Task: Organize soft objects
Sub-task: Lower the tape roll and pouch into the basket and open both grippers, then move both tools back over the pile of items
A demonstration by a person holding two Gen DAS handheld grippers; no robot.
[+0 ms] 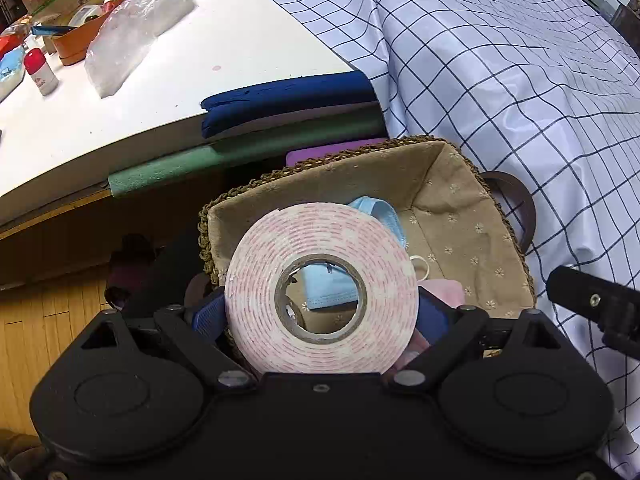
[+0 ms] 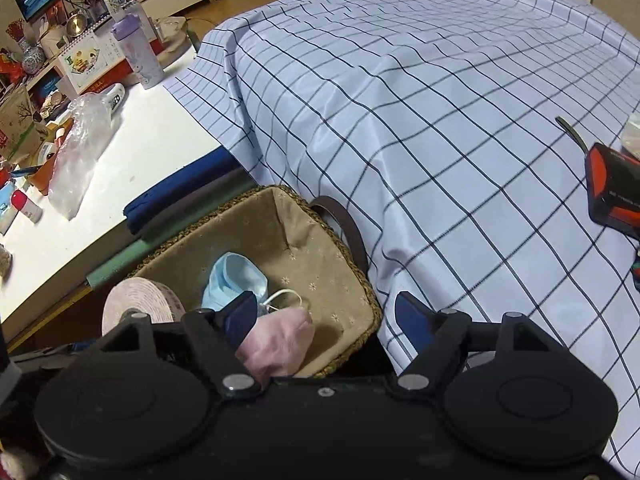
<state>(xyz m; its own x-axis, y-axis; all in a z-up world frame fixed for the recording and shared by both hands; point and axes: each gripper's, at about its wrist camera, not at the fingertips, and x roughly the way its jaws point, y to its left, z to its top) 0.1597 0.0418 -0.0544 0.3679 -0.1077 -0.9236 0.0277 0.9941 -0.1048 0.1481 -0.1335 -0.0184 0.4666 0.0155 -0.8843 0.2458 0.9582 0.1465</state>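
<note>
Left wrist view: left gripper [image 1: 320, 312] clamped by its blue pads [image 1: 208, 316] on a wide roll of white foam tape with red print [image 1: 320, 292], one pad on each side of the roll, held upright over the near end of a woven straw basket lined with beige flowered cloth [image 1: 452, 184]. Seen through the roll's cardboard core, a light blue face mask [image 1: 328, 288] on the basket floor; beside it, a pink face mask [image 1: 448, 292] partly hidden by the right pad. Behind the basket, a white tabletop [image 1: 224, 60] with blue and green foam strips [image 1: 288, 100] along its edge, and a white cloth with a dark grid [image 1: 500, 80] draped to the right.

Right wrist view: right gripper [image 2: 324, 316] released, fingers apart and clamping nothing, left pad [image 2: 240, 320] just above the pink face mask [image 2: 280, 344], right pad beyond the basket rim [image 2: 360, 280] over the grid cloth [image 2: 440, 120]. Blue mask [image 2: 236, 276] lying mid-basket, white ear loop [image 2: 284, 296] trailing toward the pink one. Tape roll [image 2: 140, 300] at the basket's left end. Orange and black device [image 2: 612, 192] on the cloth at far right
</note>
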